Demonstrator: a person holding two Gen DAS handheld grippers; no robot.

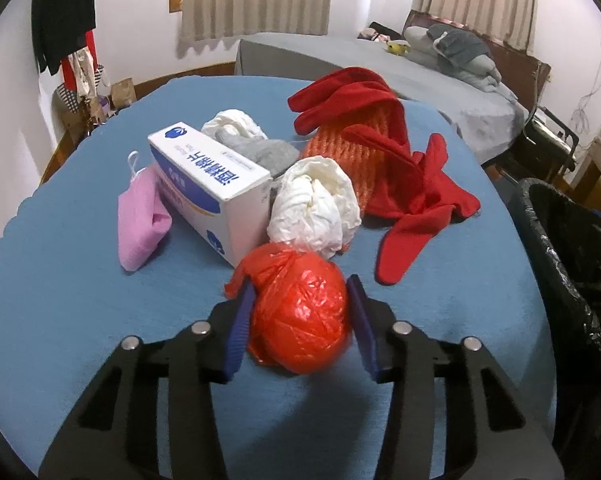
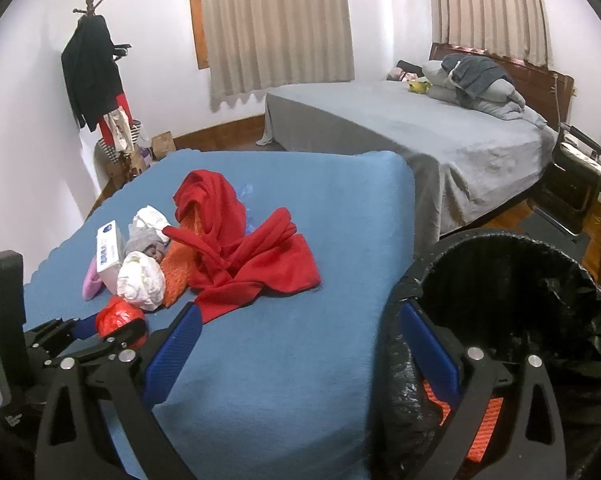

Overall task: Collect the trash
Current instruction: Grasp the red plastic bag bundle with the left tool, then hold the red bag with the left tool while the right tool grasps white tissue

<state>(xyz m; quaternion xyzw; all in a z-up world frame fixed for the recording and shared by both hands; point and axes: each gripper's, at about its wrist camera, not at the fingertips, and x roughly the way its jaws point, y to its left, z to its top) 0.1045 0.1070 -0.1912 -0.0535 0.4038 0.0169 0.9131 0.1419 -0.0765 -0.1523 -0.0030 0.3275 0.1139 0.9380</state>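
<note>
trash sits bunched on the blue-covered tabletop (image 1: 80, 280). going left to right in the left wrist view: a pink face mask (image 1: 140, 228) leans against a white and blue box (image 1: 212, 184), with a grey wad (image 1: 260, 152) and a small white crumpled wad (image 1: 236, 122) behind it. next comes a larger white crumpled tissue wad (image 1: 314, 208), and just in front of it a red plastic bag ball (image 1: 300, 312). the left hand-held gripper (image 1: 300, 292) has its blue pads on either side of that ball, pinching it, the ball resting on the cloth. beyond lies an orange knitted piece (image 1: 340, 148) under a red garment (image 1: 412, 184). at the far right stands a bin with a black liner (image 1: 560, 264), beside the tabletop edge. in the right wrist view the right hand-held gripper (image 2: 296, 316) is spread wide, holding nothing, one finger over the blue cloth and the other over the bin's rim (image 2: 412, 280).
</note>
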